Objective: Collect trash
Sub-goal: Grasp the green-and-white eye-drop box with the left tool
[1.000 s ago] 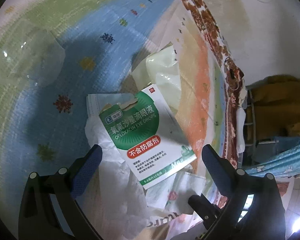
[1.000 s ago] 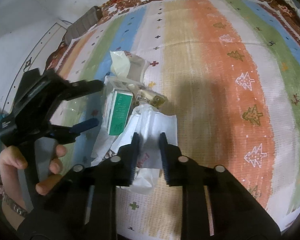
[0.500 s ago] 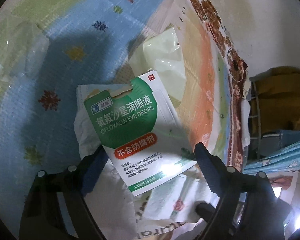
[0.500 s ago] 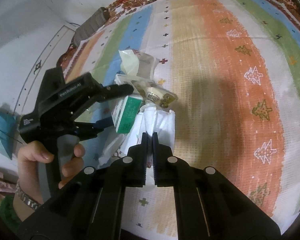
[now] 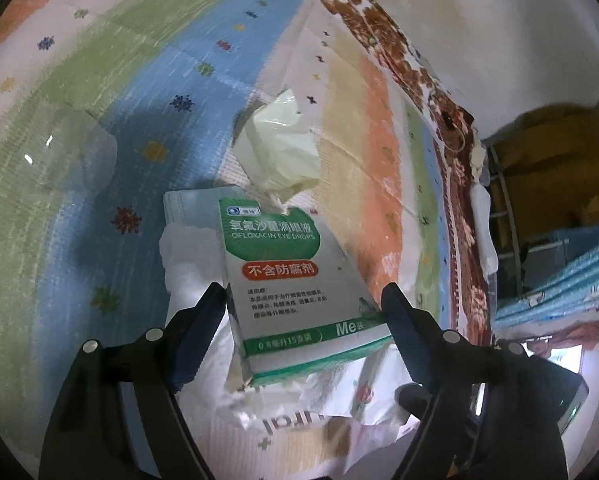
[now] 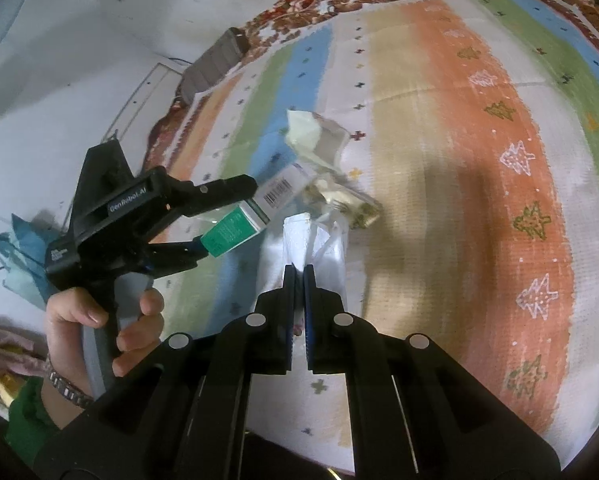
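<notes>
Step in hand: pickup of two pieces of trash from the striped rug (image 6: pixel 439 128).

Left gripper (image 5: pixel 303 312): the fingers (image 5: pixel 203 320) are closing on the eye-drop box (image 5: pixel 287 280). In the left wrist view both pads sit against the box's side edges. In the right wrist view the box (image 6: pixel 239 228) is tilted between the fingers and looks clear of the rug, so the grip appears to bear its weight.

Right gripper (image 6: pixel 298 280): the fingers are together, clamped on the top edge of the white bag (image 6: pixel 319 252). The rest of the bag lies on the rug, just beside the box.

Remaining trash on the rug: a pale crumpled wrapper (image 5: pixel 279 152) beyond the box, and a small clear wrapper (image 6: pixel 347 200) near the bag.

Next move, as judged: finish the squeeze on the box without crushing it, then use the right gripper to hold the bag mouth open and bring the box over it. The bag is thin and limp; a single pinch may not open it.
</notes>
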